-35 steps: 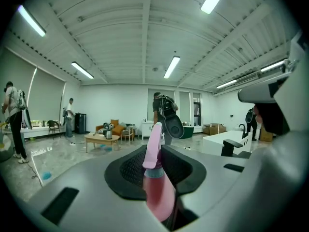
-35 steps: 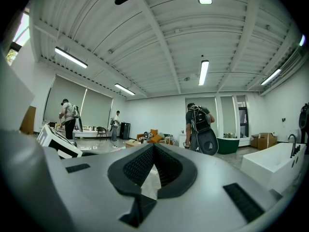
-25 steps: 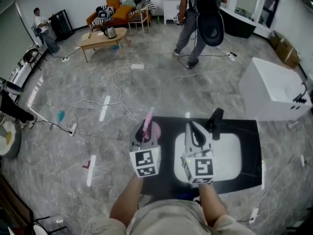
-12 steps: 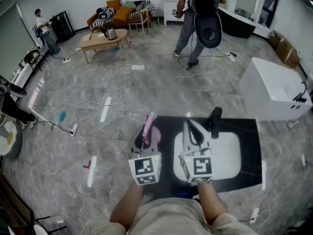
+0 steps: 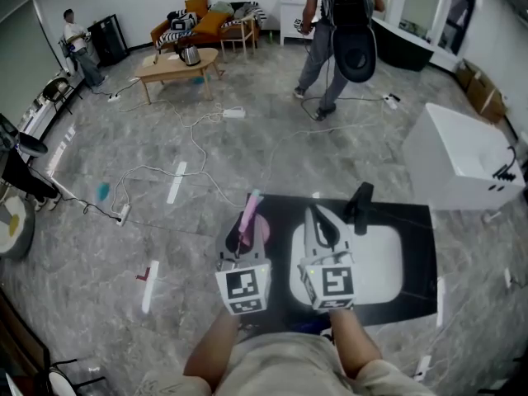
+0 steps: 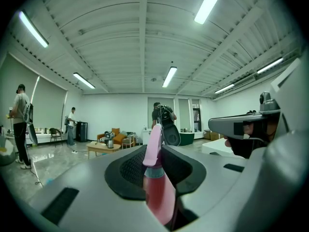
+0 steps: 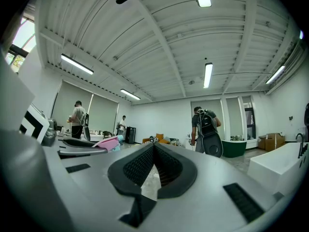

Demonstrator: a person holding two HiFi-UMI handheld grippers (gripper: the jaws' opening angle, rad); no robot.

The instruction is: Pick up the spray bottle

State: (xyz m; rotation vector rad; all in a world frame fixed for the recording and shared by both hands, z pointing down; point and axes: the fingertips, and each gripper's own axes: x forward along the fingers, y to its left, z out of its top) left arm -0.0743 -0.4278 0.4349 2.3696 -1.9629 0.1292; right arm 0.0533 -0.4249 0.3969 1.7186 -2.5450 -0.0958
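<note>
The pink spray bottle [image 5: 249, 214] is off the table, nozzle pointing away from me, with my left gripper [image 5: 247, 231] shut on its body. In the left gripper view the bottle [image 6: 157, 190] sits between the dark pads, its neck and trigger head sticking up past them. My right gripper [image 5: 317, 218] hovers beside it over the white sink, jaws together and holding nothing. The right gripper view shows that gripper's pads [image 7: 145, 166] meeting at the tips, and the pink bottle [image 7: 109, 143] off to the left.
Below the grippers is a black counter [image 5: 421, 221] with a white sink basin [image 5: 386, 264] and a black faucet [image 5: 359, 201]. A white bathtub [image 5: 462, 151] stands to the right. A person with a backpack [image 5: 338, 31] walks on the cable-strewn floor; a coffee table [image 5: 172, 64] is far left.
My left gripper with the bottle has drawn slightly back toward me and lifted a little. The right gripper has hardly moved. The person with the backpack has shifted a little.
</note>
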